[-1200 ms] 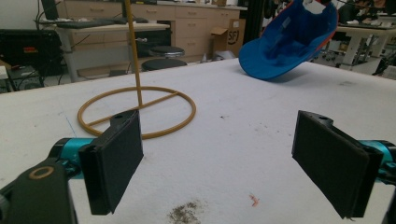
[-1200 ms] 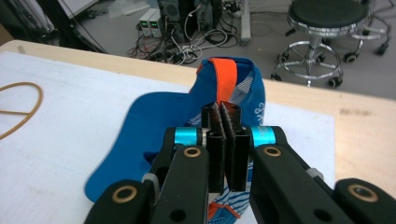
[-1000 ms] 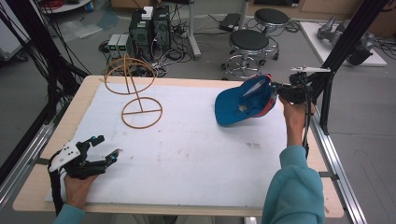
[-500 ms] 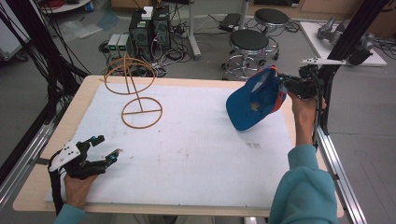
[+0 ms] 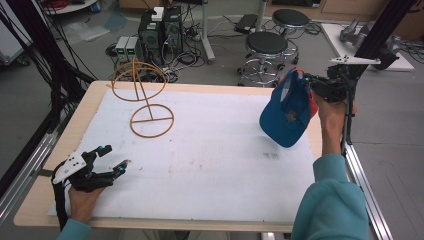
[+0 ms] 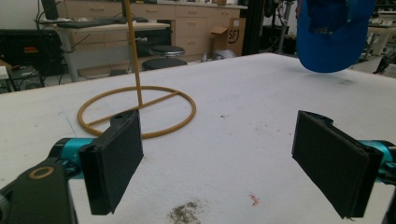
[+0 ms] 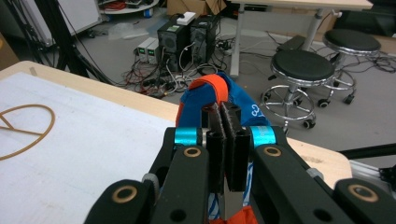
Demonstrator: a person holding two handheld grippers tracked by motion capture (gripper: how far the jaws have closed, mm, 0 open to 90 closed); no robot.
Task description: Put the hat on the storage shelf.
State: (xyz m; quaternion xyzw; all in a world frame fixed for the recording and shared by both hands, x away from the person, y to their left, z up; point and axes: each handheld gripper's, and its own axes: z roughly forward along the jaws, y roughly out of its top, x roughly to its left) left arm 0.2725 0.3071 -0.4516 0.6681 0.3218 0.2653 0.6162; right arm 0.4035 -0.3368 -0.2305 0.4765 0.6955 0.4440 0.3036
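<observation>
Above table [image 5: 200,150], cap [image 5: 287,112] hangs brim-down (right tool [image 5: 312,85] clamped).

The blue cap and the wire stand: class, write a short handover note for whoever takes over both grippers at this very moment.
Right gripper: shut on the blue cap, pinching its edge; the cap hangs in the air over the table's right side, clear of the white mat.
Left gripper: open, holding nothing, resting low at the table's near left corner.
Wire stand: upright at the far left of the mat, ring base flat, nothing on it.
Done: cap picked up.
Left: probably carry the cap across and set it over the stand's looped top, then release; the left gripper could steady the base if it wobbles.
</observation>
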